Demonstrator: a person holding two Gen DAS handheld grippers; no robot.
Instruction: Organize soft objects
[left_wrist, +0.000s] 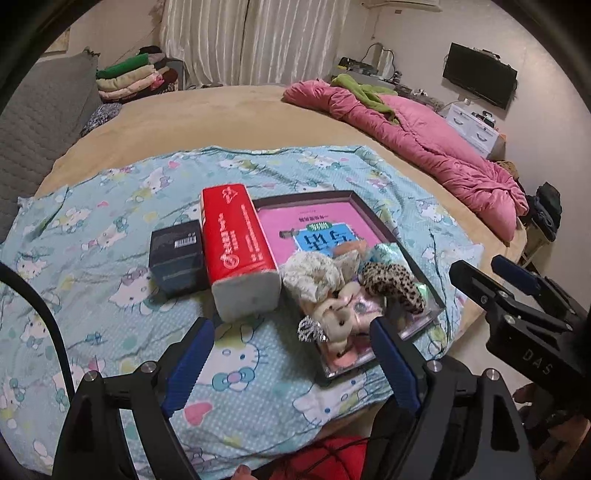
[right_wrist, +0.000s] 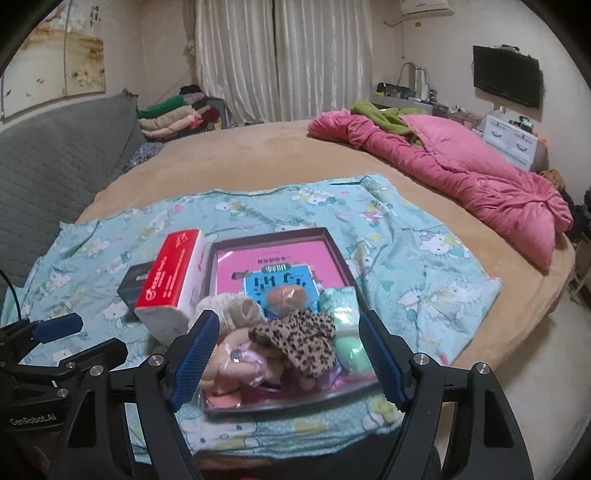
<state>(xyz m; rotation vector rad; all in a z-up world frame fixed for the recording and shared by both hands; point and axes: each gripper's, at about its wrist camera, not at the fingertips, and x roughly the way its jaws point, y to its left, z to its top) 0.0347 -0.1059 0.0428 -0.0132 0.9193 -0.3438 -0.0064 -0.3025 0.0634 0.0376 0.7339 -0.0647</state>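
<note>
Soft toys and hair scrunchies sat heaped in the near end of a shallow dark tray (left_wrist: 402, 236) on a bed, seen first from the left wrist. A cream plush toy (left_wrist: 341, 317) lay at the tray's front edge, a leopard-print scrunchie (left_wrist: 395, 286) at its 2 o'clock and a cream lace scrunchie (left_wrist: 314, 273) at its 11 o'clock. A pink book (left_wrist: 314, 225) lined the tray floor. A red tissue pack (left_wrist: 240, 247) lay just beside the tray at 9 o'clock, a small dark box (left_wrist: 177, 258) touching its far side. All rested on a blue cartoon-print sheet (left_wrist: 92, 266) spread over the tan bed (left_wrist: 221, 114), with a pink quilt (left_wrist: 424, 136) at 2 o'clock. The left tool (left_wrist: 291, 354) hung released, fingers wide apart, above the sheet before the tray. The right tool (left_wrist: 491, 273) showed at 3 o'clock, its fingers apart.

From the right wrist, the right tool (right_wrist: 288, 354) was spread open and empty, its fingers flanking the heap: the leopard-print scrunchie (right_wrist: 295, 339) centre, the plush toy (right_wrist: 236, 362) at 8 o'clock, a green egg-shaped item (right_wrist: 351, 354) at 3 o'clock. The tray (right_wrist: 332, 247) and tissue pack (right_wrist: 170, 280) lay beyond. The left tool (right_wrist: 85, 339) entered at 9 o'clock, open.
</note>
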